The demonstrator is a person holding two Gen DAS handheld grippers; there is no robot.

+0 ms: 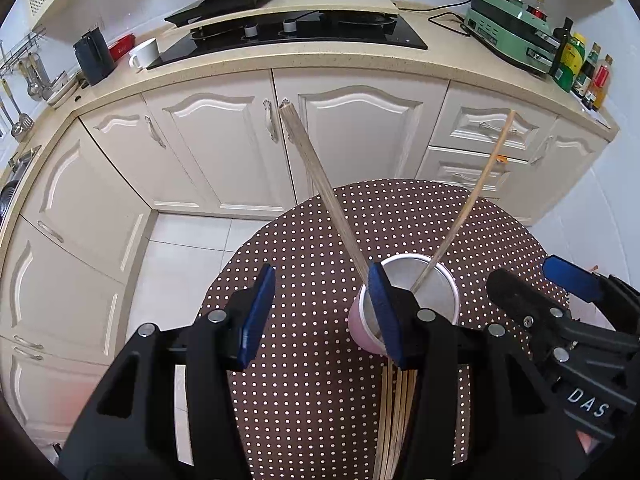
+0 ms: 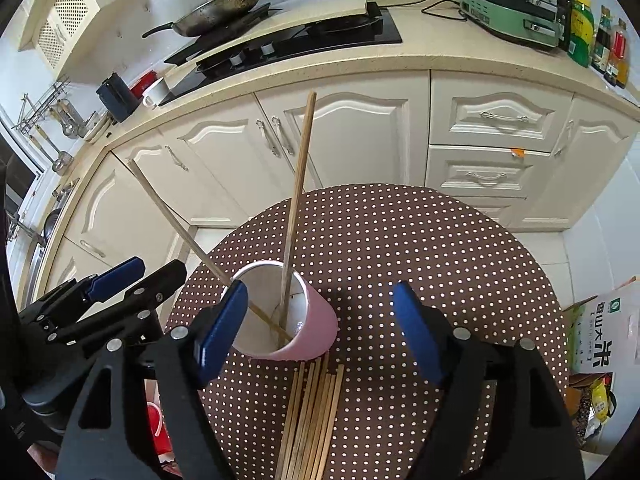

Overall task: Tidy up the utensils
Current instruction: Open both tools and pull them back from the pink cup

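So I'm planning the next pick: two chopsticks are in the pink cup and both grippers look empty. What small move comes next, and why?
Probably lower the right gripper toward the chopsticks on the table and close on one. Both it and the left gripper are open and empty, the pink cup holds only two, and the bundle lies just below the right gripper's fingers.

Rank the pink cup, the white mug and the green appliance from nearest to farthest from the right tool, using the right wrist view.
1. Pink cup: on the dotted table, just beside the right tool's left finger.
2. White mug: on the counter, far left, beside the stove.
3. Green appliance: back of the counter, upper right; mug and appliance are a close call.
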